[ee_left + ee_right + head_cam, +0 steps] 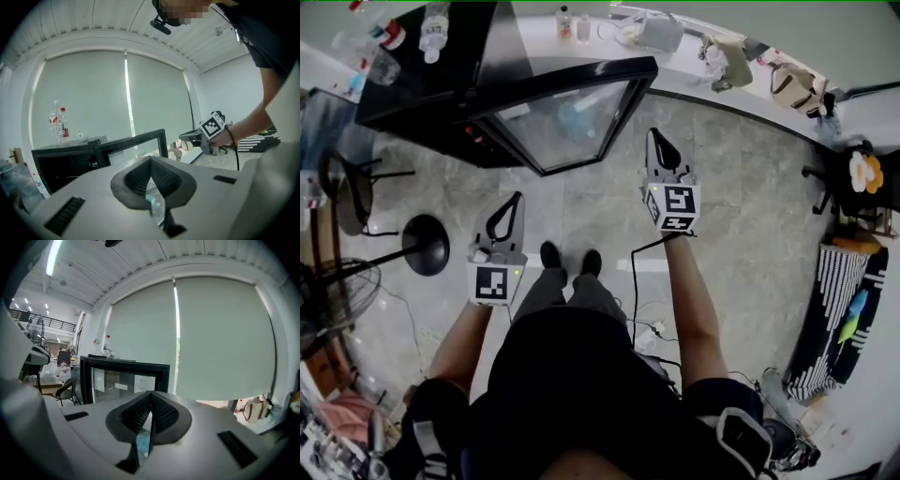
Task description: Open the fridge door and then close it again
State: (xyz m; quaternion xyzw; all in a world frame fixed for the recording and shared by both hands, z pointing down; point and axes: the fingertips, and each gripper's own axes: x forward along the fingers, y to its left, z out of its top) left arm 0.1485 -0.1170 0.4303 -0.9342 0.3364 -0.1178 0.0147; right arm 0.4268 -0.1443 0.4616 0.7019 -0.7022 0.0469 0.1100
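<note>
Person's legs [546, 291], grey tiled floor [750, 216], black fridge [459, 75]

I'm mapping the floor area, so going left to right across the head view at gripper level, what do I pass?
Round black stand base, left gripper, the person's shoes, right gripper, black-and-white striped cloth.

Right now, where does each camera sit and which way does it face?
Head view: on the head, steeply down; open door, left gripper, right gripper, forearms, legs.
Left gripper view: along its shut fingers toward the door; right gripper, forearm show.
Right gripper view: along its shut fingers at the door.
Shared: all three show the door.
</note>
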